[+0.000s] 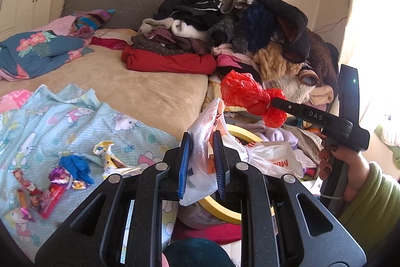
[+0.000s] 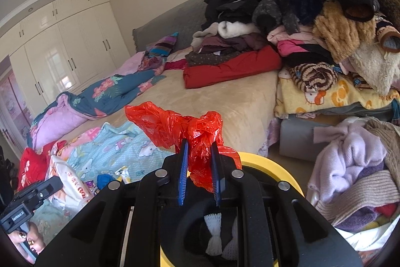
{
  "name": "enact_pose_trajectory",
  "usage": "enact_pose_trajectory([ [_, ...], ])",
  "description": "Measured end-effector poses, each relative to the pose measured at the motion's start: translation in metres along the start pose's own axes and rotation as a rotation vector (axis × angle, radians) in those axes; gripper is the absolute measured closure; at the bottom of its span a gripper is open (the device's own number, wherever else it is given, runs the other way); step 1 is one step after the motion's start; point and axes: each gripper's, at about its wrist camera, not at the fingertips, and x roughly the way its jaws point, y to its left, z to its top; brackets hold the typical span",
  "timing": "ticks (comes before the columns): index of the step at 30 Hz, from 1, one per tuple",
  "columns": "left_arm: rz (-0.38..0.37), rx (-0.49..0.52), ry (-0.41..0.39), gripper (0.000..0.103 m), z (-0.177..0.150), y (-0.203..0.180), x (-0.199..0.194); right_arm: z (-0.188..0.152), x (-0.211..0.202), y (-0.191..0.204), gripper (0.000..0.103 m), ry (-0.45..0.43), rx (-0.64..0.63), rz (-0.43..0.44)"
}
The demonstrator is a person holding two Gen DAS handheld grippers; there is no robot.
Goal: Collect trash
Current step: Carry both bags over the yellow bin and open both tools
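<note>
My left gripper (image 1: 201, 139) is shut on a crumpled white plastic bag (image 1: 270, 157) with orange print, held over a yellow-rimmed bin (image 1: 220, 210). To its right, my right gripper (image 1: 275, 101) is shut on a red plastic bag (image 1: 240, 89). In the right wrist view the red bag (image 2: 162, 124) bunches between the blue pads of the right gripper (image 2: 199, 144), above the bin's yellow rim (image 2: 272, 167). White foam nets (image 2: 213, 237) lie inside the bin. Candy wrappers (image 1: 50, 187), a blue glove (image 1: 77, 167) and a torn yellow-white wrapper (image 1: 110, 159) lie on the light blue cartoon sheet (image 1: 37, 131).
A tall heap of clothes (image 1: 225, 24) covers the bed's far right side, with a red folded garment (image 1: 170, 61) in front. A floral quilt (image 1: 37, 51) lies at the left. More clothes (image 2: 355, 167) are piled right of the bin. Cream wardrobes (image 2: 62, 46) line the far wall.
</note>
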Motion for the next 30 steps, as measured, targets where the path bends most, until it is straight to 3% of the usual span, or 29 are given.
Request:
enact_pose_trajectory([
  [10, -0.030, 0.029, 0.065, 0.090, -0.012, -0.019, 0.030, -0.010, -0.001, -0.037, 0.087, 0.013, 0.065, -0.058],
  [30, -0.046, 0.094, 0.189, 0.090, -0.044, -0.042, 0.084, -0.035, 0.024, -0.062, 0.087, 0.110, 0.115, -0.107],
])
